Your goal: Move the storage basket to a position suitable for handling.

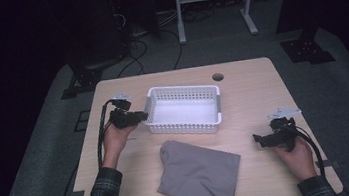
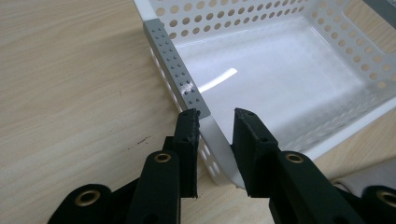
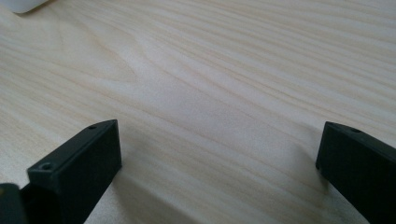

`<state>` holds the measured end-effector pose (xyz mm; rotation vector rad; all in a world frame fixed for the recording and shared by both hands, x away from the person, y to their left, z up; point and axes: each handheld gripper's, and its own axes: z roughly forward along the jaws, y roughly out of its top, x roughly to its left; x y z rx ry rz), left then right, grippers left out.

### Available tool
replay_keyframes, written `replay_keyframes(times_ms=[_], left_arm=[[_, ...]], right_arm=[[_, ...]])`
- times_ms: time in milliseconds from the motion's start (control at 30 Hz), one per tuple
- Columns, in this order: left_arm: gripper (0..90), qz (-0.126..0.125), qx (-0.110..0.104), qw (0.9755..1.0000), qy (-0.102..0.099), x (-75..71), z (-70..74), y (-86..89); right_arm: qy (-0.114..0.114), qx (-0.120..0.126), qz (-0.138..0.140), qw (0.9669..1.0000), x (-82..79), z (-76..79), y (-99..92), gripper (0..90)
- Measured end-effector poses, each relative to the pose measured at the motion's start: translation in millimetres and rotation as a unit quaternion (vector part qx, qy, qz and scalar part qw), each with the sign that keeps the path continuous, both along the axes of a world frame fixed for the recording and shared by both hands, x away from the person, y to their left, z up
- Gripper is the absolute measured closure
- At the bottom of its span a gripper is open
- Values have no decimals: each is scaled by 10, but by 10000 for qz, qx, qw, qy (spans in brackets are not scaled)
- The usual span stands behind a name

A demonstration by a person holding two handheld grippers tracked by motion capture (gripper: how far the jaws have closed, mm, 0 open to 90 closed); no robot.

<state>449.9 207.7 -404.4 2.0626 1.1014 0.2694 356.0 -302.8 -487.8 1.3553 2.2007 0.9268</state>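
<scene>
The white basket's [image 2: 280, 60] near-left rim is gripped by the left claw [image 2: 215, 122]; right claw [image 3: 219, 140] is held released above desk [image 3: 210, 70]; grey cloth [image 1: 199, 173] judged still unpacked.

White perforated plastic basket [image 1: 184, 108] stands upright and empty on the table, its left rim corner clamped

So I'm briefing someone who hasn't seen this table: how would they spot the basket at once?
On the wooden table, look toward its far middle, just beyond the folded grey cloth. The basket is the white, perforated rectangular tray with a grey strip on its left rim, the left gripper clamped there; it's the table's only rigid container.
</scene>
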Motion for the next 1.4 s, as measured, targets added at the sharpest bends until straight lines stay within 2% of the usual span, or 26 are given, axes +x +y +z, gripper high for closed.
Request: replay_keyframes(times_ms=[433, 733, 1067, 1400], left_arm=[[731, -180, -31, 9998, -42, -14, 3, -126], [725, -306, -81, 9995, 4, -36, 2, -221], [707, -601, -90, 9981, 69, -96, 7, -416], [698, -756, -104, 9971, 81, -121, 6, -562]], right_arm=[[1, -2, 0, 10000, 0, 0, 0, 0], [0, -1, 0, 10000, 0, 0, 0, 0], [1, 0, -1, 10000, 0, 0, 0, 0], [3, 0, -2, 10000, 0, 0, 0, 0]])
